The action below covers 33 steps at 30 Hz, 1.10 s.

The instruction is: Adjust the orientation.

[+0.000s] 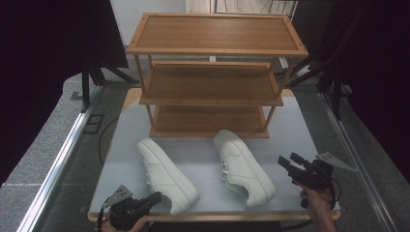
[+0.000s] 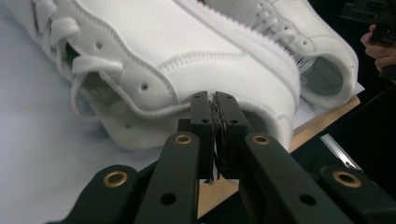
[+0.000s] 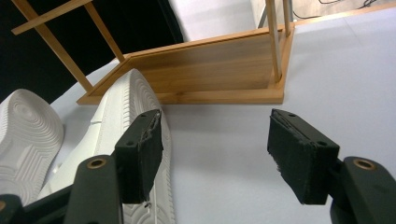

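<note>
Both grippers are held low at the near edge of the tabletop [image 1: 203, 159], one at each side. At the near left corner, the left gripper [image 1: 155, 197] is seen with its two black jaws pressed together and nothing between them; in the left gripper view [image 2: 214, 100] the tips are seen just in front of the heel of the left shoe [image 2: 187, 60], very close to it, but a touch cannot be told. At the right, the right gripper [image 1: 286, 163] is held up in a hand [image 1: 316, 203], and its jaws are spread wide apart with only bare tabletop between them [image 3: 215, 140]. Two white lace-up shoes are laid flat on the pale tabletop, well apart from each other. The left shoe [image 1: 167, 175] is set on a slant: its toe is pointed away and to the left, toward the rack, and its heel is turned toward the near edge. The right shoe [image 1: 243, 166] is slanted the same way, with its toe near the foot of the rack and its heel toward the near right. So both long lines are run from far left to near right. A wooden rack [image 1: 212, 77] with three shelves is stood at the far side of the tabletop, just behind the toes. No words or brand marks can be read on the shoes.
</note>
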Available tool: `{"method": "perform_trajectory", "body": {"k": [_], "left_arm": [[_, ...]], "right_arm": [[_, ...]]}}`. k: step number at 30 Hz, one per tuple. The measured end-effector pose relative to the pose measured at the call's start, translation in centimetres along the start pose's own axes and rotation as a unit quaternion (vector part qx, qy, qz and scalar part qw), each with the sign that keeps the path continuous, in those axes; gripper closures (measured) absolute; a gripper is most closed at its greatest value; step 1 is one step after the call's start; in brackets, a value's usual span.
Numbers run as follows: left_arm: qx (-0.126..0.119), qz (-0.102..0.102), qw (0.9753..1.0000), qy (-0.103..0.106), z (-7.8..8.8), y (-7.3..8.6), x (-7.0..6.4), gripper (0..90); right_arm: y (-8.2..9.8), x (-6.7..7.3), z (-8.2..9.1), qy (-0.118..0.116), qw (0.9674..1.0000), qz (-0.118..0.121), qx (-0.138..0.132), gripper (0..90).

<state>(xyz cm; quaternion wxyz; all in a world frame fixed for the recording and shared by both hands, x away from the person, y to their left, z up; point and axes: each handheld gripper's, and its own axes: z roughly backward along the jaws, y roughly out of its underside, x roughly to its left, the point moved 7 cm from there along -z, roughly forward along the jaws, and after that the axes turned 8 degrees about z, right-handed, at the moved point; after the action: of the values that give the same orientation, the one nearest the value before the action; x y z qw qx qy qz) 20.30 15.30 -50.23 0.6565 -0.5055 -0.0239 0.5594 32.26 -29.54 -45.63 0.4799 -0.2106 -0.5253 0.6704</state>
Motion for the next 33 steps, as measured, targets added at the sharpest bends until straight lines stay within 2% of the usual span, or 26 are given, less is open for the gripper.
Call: {"method": "perform_trajectory", "body": {"k": [4,8,13,17,26,28,29,30,33], "left_arm": [[0.016,0.004,0.9998,-0.011,0.1,1.0,0.8,86.5],[0.016,0.006,0.9998,-0.014,-0.3,0.9,0.9,86.5],[0.023,0.000,0.9997,-0.012,-1.6,-0.2,0.5,86.6],[0.024,-0.007,0.9996,-0.011,-2.0,-0.8,0.0,86.6],[0.015,-0.015,0.9997,-0.010,-3.1,-2.6,-0.5,86.3],[0.010,-0.016,0.9998,-0.010,-3.7,-3.3,-0.8,86.1],[0.006,-0.017,0.9998,-0.005,-4.6,-4.2,-1.1,86.1],[0.006,-0.017,0.9998,-0.005,-4.6,-4.2,-1.1,86.1],[0.003,-0.019,0.9998,-0.002,-6.3,-5.6,-1.6,86.5]], "right_arm": [[0.0,-0.2,0.2,0.003,1.0000,-0.001,-0.003,35.3],[0.0,-0.2,0.2,0.004,1.0000,-0.003,-0.002,35.4],[0.1,0.0,0.0,0.001,1.0000,0.001,0.002,35.3],[0.1,-0.1,0.1,0.002,1.0000,-0.001,0.001,35.3],[0.0,-0.4,0.4,0.006,1.0000,-0.005,-0.002,35.4],[0.0,-0.4,0.3,0.007,1.0000,-0.004,-0.002,35.4],[0.0,-0.4,0.3,0.007,1.0000,-0.005,-0.001,35.4],[0.0,-0.4,0.3,0.007,1.0000,-0.005,-0.001,35.4],[0.1,-0.5,0.2,0.008,1.0000,-0.005,0.001,35.4]]}}
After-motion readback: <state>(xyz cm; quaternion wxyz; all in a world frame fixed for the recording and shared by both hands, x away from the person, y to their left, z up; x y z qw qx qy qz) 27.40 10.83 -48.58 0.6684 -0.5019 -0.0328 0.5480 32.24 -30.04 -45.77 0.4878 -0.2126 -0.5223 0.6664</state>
